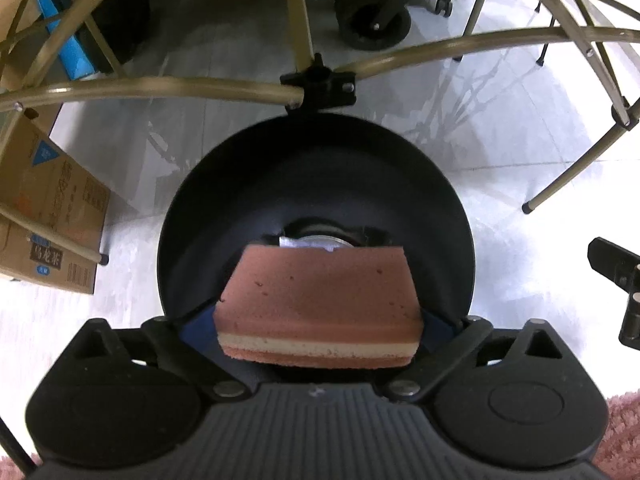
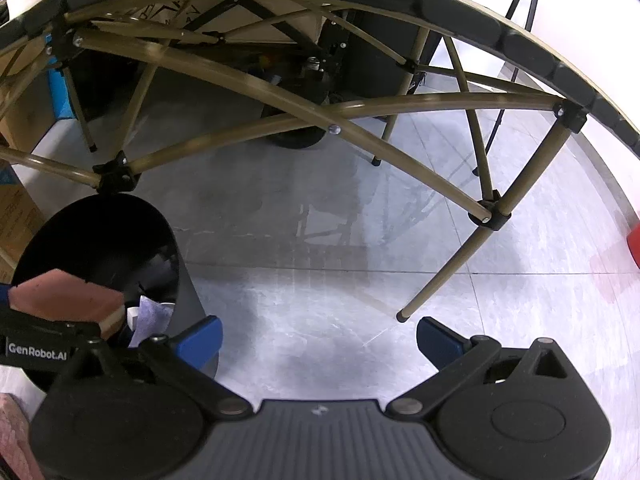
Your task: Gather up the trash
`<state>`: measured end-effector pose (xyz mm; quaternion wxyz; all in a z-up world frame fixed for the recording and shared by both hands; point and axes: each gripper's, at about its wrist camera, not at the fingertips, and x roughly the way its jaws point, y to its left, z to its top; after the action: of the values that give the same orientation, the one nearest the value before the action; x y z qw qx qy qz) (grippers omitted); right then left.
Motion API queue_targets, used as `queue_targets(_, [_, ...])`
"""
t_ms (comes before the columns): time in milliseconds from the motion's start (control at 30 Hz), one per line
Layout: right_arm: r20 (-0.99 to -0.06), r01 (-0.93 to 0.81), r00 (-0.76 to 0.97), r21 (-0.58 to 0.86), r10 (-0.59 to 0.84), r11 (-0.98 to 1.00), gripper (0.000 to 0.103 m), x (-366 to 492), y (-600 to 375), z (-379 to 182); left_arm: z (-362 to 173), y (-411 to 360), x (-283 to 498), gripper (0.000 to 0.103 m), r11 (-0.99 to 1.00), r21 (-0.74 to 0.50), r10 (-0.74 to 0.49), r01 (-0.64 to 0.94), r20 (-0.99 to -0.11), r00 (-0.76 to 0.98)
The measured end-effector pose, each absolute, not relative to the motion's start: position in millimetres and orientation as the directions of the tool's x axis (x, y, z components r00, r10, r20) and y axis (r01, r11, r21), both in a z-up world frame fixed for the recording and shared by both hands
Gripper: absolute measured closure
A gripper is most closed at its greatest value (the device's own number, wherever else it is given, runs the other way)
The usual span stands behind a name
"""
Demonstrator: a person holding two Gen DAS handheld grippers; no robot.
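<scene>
Left gripper [image 1: 318, 320] fills the bottom of its own wrist view, pointing steeply down, and a pink sponge [image 1: 318, 304] sits between its blue pads. The jaws stand very wide, at the sponge's two ends; whether the pads press on it or have let go cannot be told from here. Directly beyond the sponge, in the centre of the frame, gapes the round mouth of the black trash bin [image 1: 192, 208] — so the sponge hangs over the opening, its long axis running left to right across the picture, from pad to pad. It is a layered block, dusty pink on both faces with a pale cream band between, and a few small pits mark the top. Deep in the bin a bit of whitish, shiny rubbish shows just past the sponge's far edge.

From the right wrist view, the right gripper [image 2: 320, 340] hangs open and empty over bare grey floor, its jaws spread with nothing between them. At the lower left of this frame stands the bin, with the sponge [image 2: 68, 300] poised at its near rim in the left gripper — the left hand is plainly the nearer one. A crumpled pale lilac scrap [image 2: 154, 316] lies inside the bin. Tan legs of a folding table [image 2: 280, 100] cross the upper frame.
</scene>
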<state>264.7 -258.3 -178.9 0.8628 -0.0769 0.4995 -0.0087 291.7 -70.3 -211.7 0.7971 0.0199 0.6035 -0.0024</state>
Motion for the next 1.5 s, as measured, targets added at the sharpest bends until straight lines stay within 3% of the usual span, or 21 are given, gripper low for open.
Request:
queue_targets(633, [-0.860,-0.072,0.501,-0.149,-0.093,0.986,0.000,265,-256,-179,-203,-70,287,0.000,0.999,0.021,0.013,0.032,-0.971,0.238])
queue_targets(1500, [-0.807,-0.169,0.590,-0.104,0.016,0.980,0.000,229,-225,-123,-114,-45,222,0.000,0.999,0.047,0.037,0.017,-0.920,0.390])
